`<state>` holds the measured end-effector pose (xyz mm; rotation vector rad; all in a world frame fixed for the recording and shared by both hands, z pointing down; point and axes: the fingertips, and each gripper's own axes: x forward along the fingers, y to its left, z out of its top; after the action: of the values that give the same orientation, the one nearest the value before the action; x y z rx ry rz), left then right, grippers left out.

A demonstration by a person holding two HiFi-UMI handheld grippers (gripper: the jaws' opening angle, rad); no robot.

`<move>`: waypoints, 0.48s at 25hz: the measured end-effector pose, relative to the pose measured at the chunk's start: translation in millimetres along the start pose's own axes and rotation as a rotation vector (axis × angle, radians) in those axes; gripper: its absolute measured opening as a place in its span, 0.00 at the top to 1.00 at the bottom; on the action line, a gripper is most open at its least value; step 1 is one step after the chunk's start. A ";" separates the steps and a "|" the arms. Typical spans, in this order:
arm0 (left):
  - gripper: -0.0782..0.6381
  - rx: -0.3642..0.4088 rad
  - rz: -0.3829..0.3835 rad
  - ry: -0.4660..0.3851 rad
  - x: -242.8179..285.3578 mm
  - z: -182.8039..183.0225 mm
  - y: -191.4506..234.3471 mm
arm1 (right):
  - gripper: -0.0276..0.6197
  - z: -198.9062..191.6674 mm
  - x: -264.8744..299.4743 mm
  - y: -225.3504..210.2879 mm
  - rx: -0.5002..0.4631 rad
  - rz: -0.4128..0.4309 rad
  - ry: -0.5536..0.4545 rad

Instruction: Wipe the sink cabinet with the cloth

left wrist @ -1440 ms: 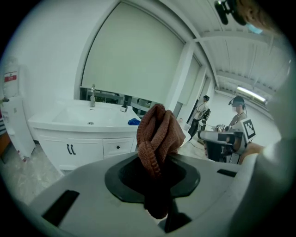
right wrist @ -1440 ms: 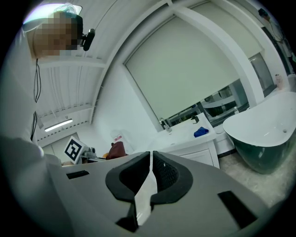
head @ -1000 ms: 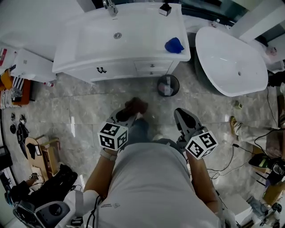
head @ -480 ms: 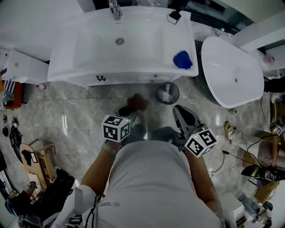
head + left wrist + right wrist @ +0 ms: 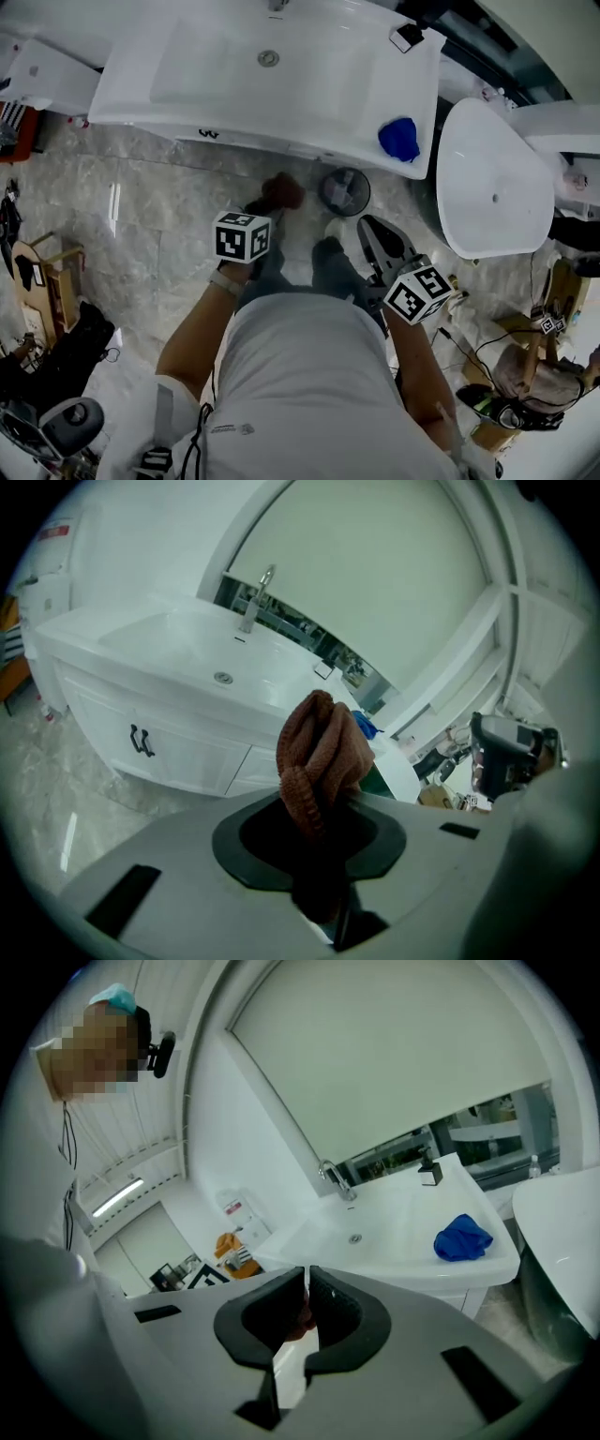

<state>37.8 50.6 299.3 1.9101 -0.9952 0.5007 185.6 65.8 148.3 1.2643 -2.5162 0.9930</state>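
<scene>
Brown cloth (image 5: 319,757) pinched in the left gripper (image 5: 314,829), bunched into folds and standing up past the jaw tips. Held off the floor, near side of the cabinet (image 5: 141,105), not touching it. Right gripper (image 5: 307,1283) beside it on the right, jaws pressed together with only a thin slit between the pads, nothing clamped in them. Both grippers pointing toward the cabinet, well short of its front.

White cabinet along the far side, basin sunk in its top, drain (image 5: 269,58) in the middle, faucet (image 5: 255,597) at the far edge. Dark handles (image 5: 141,741) on the door at the left of the front. Blue rag (image 5: 398,139) crumpled on the top near its right near corner. Small black item (image 5: 408,37) at the far right corner, kind unclear. Round dark bin (image 5: 345,190) on the marbled floor (image 5: 159,216) just below the cabinet's right end, between cabinet and right gripper. White tub (image 5: 492,187) further right. Clutter and cables along the left and right edges of the floor.
</scene>
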 end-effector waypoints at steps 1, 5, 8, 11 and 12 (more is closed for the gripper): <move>0.78 -0.029 0.014 -0.006 7.9 -2.1 1.3 | 0.91 -0.7 3.5 -5.0 0.001 0.023 0.026; 0.78 -0.128 0.059 -0.034 43.6 -7.7 11.6 | 0.91 -9.0 19.7 -24.9 -0.016 0.077 0.124; 0.78 -0.175 0.091 -0.053 70.3 -10.5 24.2 | 0.91 -19.1 32.9 -42.8 -0.002 0.090 0.177; 0.78 -0.207 0.132 -0.065 96.3 -16.8 39.9 | 0.91 -33.9 45.6 -59.7 0.006 0.106 0.234; 0.78 -0.222 0.141 -0.068 105.1 -20.0 45.5 | 0.91 -40.0 50.0 -64.0 0.003 0.111 0.253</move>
<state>64.7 9.0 404.5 1.6764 -1.1851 0.3895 196.7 30.7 231.0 0.9400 -2.4096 1.1043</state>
